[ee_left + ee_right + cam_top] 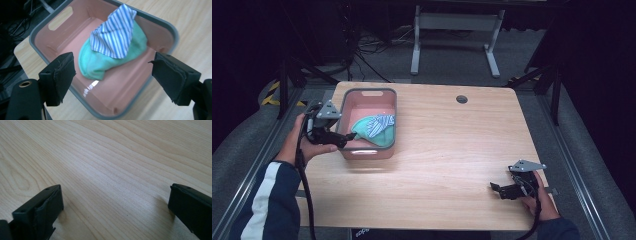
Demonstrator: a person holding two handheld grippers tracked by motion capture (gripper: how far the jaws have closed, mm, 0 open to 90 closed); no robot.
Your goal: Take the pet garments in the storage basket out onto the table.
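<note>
Light wood-grain table point(447, 150) on grey carpet, dark surround; pink bin point(390, 107) at its left rear holds green-and-striped cloth point(374, 127); left gripper point(349, 136) at bin rim, jaws spread, nothing between; right gripper point(496, 188) near front right, jaws spread over bare wood.

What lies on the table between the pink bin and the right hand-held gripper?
Nothing: in the high view the stretch of wooden table between the pink bin and the right hand-held gripper is bare.

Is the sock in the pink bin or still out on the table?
In. The green sock lies on the pink bin's floor, under a striped cloth.
</note>
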